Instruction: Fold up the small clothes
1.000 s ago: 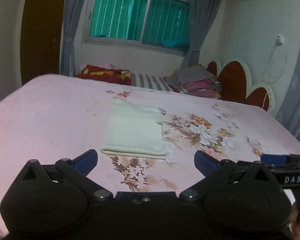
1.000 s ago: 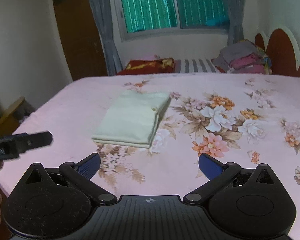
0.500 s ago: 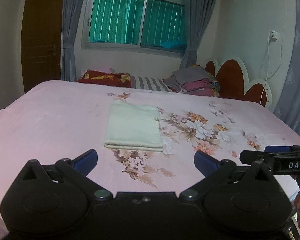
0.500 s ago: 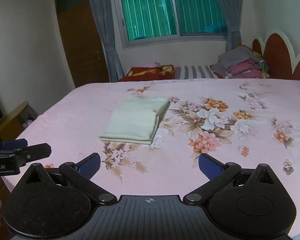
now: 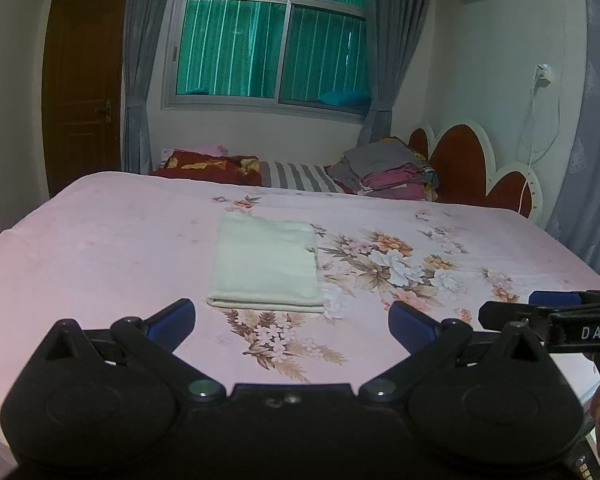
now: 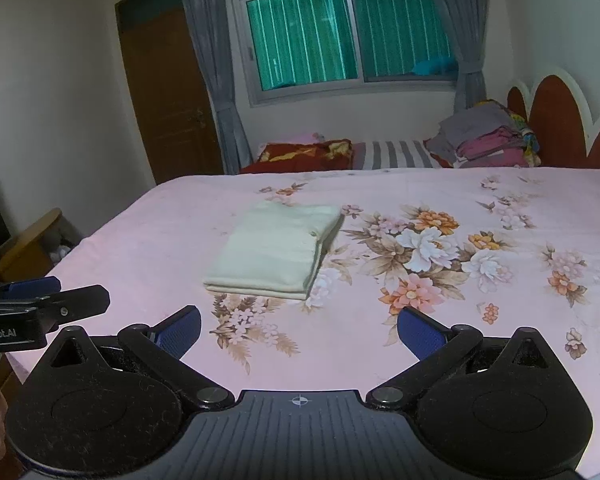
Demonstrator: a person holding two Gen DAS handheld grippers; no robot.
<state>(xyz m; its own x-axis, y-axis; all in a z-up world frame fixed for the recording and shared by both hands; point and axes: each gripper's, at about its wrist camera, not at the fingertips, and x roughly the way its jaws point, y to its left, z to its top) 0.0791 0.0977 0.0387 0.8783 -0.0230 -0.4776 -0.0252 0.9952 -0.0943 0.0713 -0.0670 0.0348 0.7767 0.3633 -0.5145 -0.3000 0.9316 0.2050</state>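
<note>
On the floral bed lies a folded cream garment; both grippers' jaws gape wide, empty.

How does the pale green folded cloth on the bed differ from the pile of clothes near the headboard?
The pale green folded cloth is one flat, neat, single-coloured rectangle in the middle of the pink floral bedsheet. The pile of clothes is tall, stacked, grey and magenta, at the far edge. Neither is held by a gripper.

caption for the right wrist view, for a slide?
Open right gripper held back from a folded cream cloth on the floral bedsheet.
</note>
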